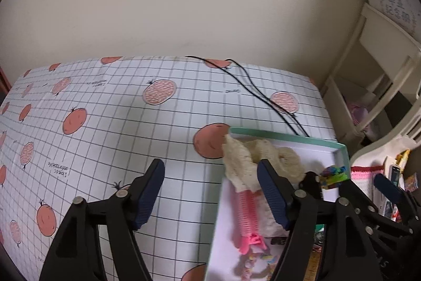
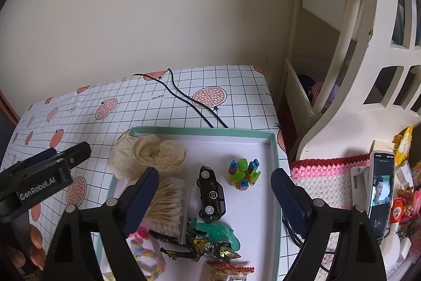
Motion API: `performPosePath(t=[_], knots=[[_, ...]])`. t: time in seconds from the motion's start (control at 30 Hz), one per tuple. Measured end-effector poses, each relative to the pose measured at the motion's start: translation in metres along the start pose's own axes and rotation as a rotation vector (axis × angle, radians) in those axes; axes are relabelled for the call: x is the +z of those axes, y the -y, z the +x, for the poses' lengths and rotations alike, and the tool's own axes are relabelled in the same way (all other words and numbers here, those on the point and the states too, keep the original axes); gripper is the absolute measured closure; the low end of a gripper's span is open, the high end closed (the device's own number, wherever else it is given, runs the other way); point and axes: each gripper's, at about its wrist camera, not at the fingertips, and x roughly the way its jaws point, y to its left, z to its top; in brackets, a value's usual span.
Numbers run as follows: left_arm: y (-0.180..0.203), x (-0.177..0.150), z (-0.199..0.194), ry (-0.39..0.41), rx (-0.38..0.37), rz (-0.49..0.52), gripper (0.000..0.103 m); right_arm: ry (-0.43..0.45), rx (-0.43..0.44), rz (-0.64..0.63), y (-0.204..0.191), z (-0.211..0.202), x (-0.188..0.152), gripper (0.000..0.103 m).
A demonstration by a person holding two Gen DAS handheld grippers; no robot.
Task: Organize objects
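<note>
A shallow cardboard tray [image 2: 273,146] with a mint-green rim and a white floor lies on a table [image 2: 236,86] covered in glossy grid-printed sheet dotted with flat orange fruit drawings; the table backs onto a plain cream wall, with a cream plastic shelf unit [image 2: 350,49] to the right and two thin black cables [image 2: 189,99] trailing over the far edge. Inside the tray, at its far left corner, sits a ruffled cream lace scrunchie [image 2: 150,154], soft and open-weave, part of it spilling over the rim. Near it is a clear box of cotton swabs [image 2: 168,204], wooden sticks packed close. A small glossy black toy car [image 2: 211,195] lies with its long axis running near to far, tilted slightly left at the far end. To its right stands a knobbly cluster of bright plastic blocks [image 2: 244,173]. A ridged pink hair clip [image 1: 246,212] lies lengthwise near to far. The right gripper [image 2: 214,187] hangs over the tray, jaws spread wide and clasping nothing. The left gripper [image 1: 210,191] is likewise wide and empty, straddling the tray's left rim.
</note>
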Motion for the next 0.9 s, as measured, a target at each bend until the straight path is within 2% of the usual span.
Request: performPosePath(t=[0.03, 0.07, 0.1, 0.3, 0.4, 0.6, 0.9], knots=[[-0.002, 0.000, 0.001, -0.002, 0.005, -0.007, 0.022, -0.002, -0.002, 0.000, 0.000, 0.001, 0.000, 0.009], [-0.004, 0.000, 0.002, -0.003, 0.010, -0.014, 0.021, -0.004, -0.003, 0.000, 0.000, 0.001, 0.000, 0.003], [-0.007, 0.000, 0.002, -0.004, 0.018, -0.020, 0.021, -0.005, -0.003, 0.000, 0.000, 0.002, -0.001, 0.000], [-0.014, 0.000, 0.007, -0.008, 0.045, -0.038, 0.020, -0.009, 0.001, -0.007, -0.001, 0.004, 0.000, 0.000], [-0.015, 0.000, 0.010, -0.015, 0.042, -0.045, 0.007, -0.011, 0.001, -0.009, -0.002, 0.004, -0.001, 0.000], [-0.017, 0.000, 0.010, 0.002, 0.048, -0.040, 0.002, -0.023, 0.002, 0.003, 0.000, 0.007, -0.001, 0.000], [-0.020, 0.001, 0.011, -0.011, 0.055, -0.041, 0.002, -0.027, 0.002, -0.013, -0.004, 0.007, -0.001, 0.000]])
